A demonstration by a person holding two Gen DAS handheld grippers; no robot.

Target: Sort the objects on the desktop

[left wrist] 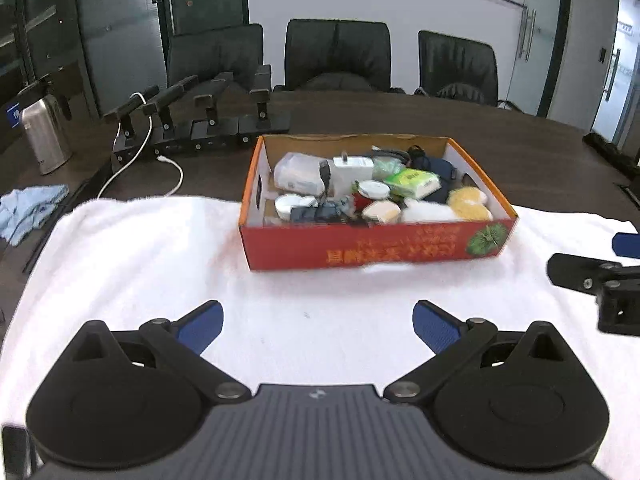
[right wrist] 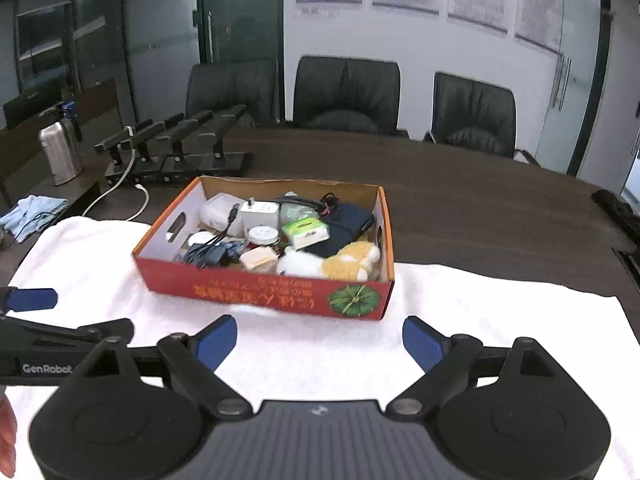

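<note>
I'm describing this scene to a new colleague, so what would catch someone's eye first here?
First the red cardboard box heaped with small items, sitting on the white towel in the middle of the dark table. Inside, the yellow-and-white plush toy and green tissue pack stand out. Both tools, left and right, are open, short of the box.

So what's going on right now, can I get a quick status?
Left gripper open, empty, over the white towel. Right gripper open, empty. Red box full of objects, untouched, ahead of both. Nothing in the way.
</note>
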